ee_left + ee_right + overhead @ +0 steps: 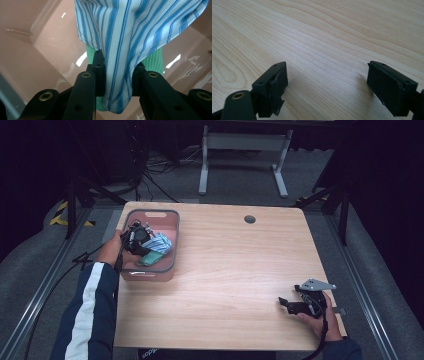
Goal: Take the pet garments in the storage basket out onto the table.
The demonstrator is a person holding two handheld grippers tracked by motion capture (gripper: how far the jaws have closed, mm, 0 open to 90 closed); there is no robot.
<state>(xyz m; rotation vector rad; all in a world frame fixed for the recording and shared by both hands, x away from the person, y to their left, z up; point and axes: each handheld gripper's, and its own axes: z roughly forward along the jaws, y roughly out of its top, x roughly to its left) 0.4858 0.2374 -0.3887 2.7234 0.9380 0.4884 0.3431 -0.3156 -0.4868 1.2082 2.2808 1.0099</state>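
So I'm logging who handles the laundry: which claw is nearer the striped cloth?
Left. The left claw is shut on the striped cloth inside the pink bin. The right claw rests open on the bare table, far across from it.

Striped cloth pinched over the pink bin

We see a blue-and-white striped cloth [130, 37] bunched and clamped between the left gripper [117, 72] jaws, hanging inside the pink plastic bin [172, 220] at the table's far left, with a green waffle-weave cloth [155, 62] just behind it.
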